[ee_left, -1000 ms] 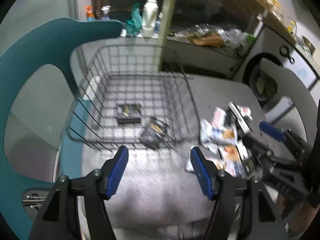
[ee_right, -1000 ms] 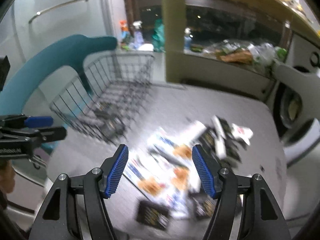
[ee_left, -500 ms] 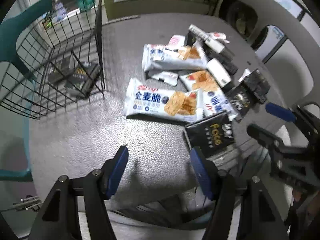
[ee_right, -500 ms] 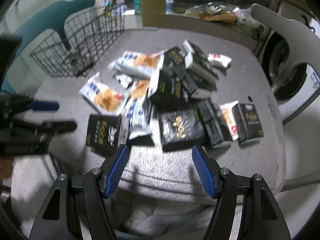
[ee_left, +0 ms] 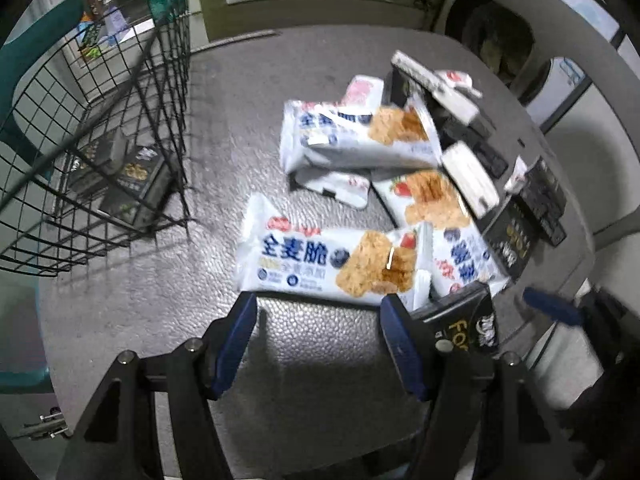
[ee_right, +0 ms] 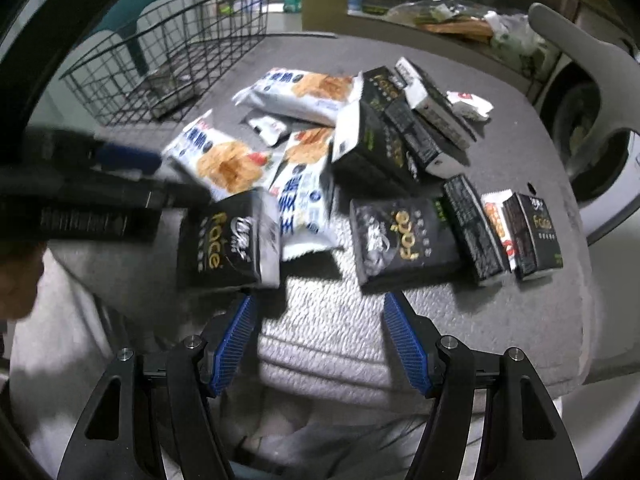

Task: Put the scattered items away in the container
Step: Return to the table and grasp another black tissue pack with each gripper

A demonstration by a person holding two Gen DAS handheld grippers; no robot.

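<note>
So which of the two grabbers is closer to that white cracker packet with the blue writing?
Left. The left gripper sits open right at the cracker packet. The right gripper is farther back, nearer the black face box.

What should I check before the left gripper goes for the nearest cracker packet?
1. Left gripper open, holding nothing: ok.
2. Cracker packet just ahead of its fingertips, lying flat: ok.
3. Packet free of neighbours: not ok, its right end overlaps another packet, and a black box sits close.
4. Wire basket has room: ok, only a few dark packs inside.
5. Right gripper open, holding nothing: ok.
</note>
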